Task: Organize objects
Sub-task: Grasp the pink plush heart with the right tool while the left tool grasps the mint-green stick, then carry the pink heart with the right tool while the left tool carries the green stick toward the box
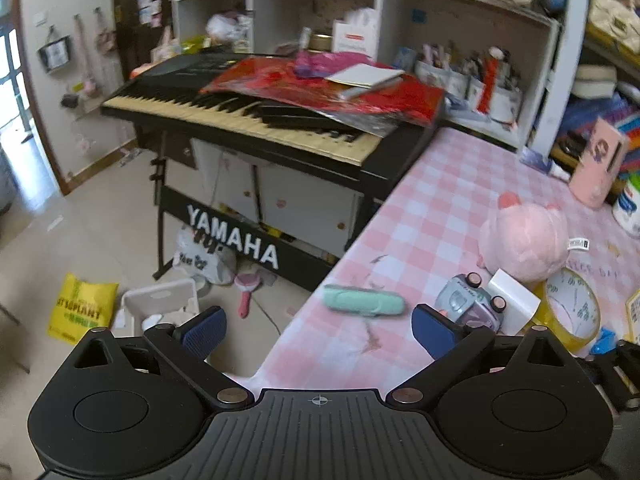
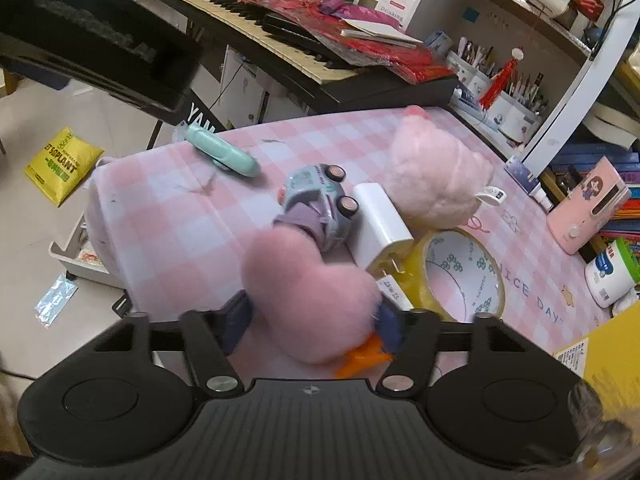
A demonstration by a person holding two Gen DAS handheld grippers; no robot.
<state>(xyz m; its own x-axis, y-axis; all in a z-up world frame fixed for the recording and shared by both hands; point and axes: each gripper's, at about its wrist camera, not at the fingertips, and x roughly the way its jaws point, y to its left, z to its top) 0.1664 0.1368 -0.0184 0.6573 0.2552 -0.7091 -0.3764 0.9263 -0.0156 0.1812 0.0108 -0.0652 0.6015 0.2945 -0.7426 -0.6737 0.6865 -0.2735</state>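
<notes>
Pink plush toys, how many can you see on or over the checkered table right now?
2. One pink plush toy is clamped in the right gripper at the near edge; a bigger pink plush sits behind the white charger. Others could be hidden.

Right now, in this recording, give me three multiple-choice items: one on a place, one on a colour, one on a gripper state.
1. The small blue-grey toy car lies
A. on the floor
B. on the pink checked tablecloth
C. on the black keyboard

2. The roll of packing tape is
A. yellow
B. green
C. black

3. The right gripper
A. stands empty
B. grips the fluffy pink plush toy
C. grips the white charger

B: car rests on cloth. A: yellow rim. B: pads press plush.
</notes>
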